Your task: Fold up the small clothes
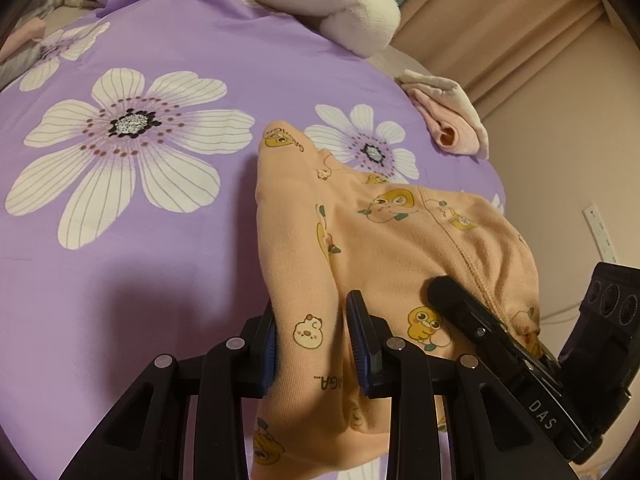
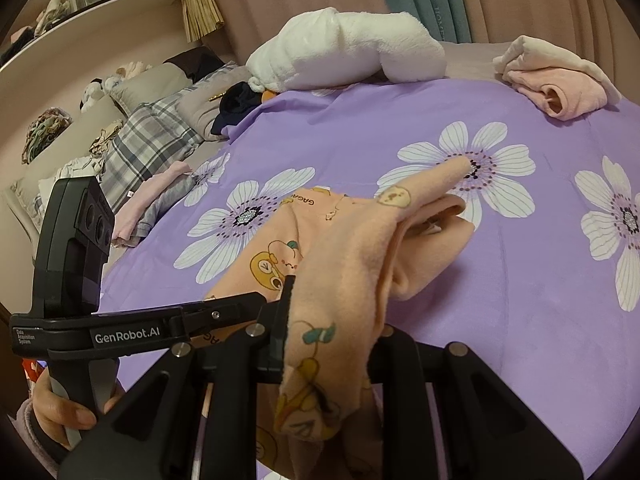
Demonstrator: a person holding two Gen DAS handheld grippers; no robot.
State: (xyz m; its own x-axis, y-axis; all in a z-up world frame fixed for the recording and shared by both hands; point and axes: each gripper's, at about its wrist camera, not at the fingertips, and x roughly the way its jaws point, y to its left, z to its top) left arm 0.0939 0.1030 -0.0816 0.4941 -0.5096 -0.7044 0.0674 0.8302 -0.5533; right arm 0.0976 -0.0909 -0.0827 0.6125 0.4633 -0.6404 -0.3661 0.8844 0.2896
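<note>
Both hand-held grippers pinch one peach cartoon-print garment (image 1: 384, 240): the left hand-held gripper (image 1: 316, 344) grips one bunched edge, the right hand-held gripper (image 2: 328, 344) another, its far end trailing on the purple flowered bed (image 1: 140, 272).

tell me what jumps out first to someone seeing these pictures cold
The peach cartoon-print garment dominates: it is bunched up in the foreground, pinched by both the left tongs and the right tongs, with its far end trailing onto the bed. Under it spreads the purple bedsheet with big white flowers. At the far edge lie a fluffy white bundle and a folded pink garment.
</note>
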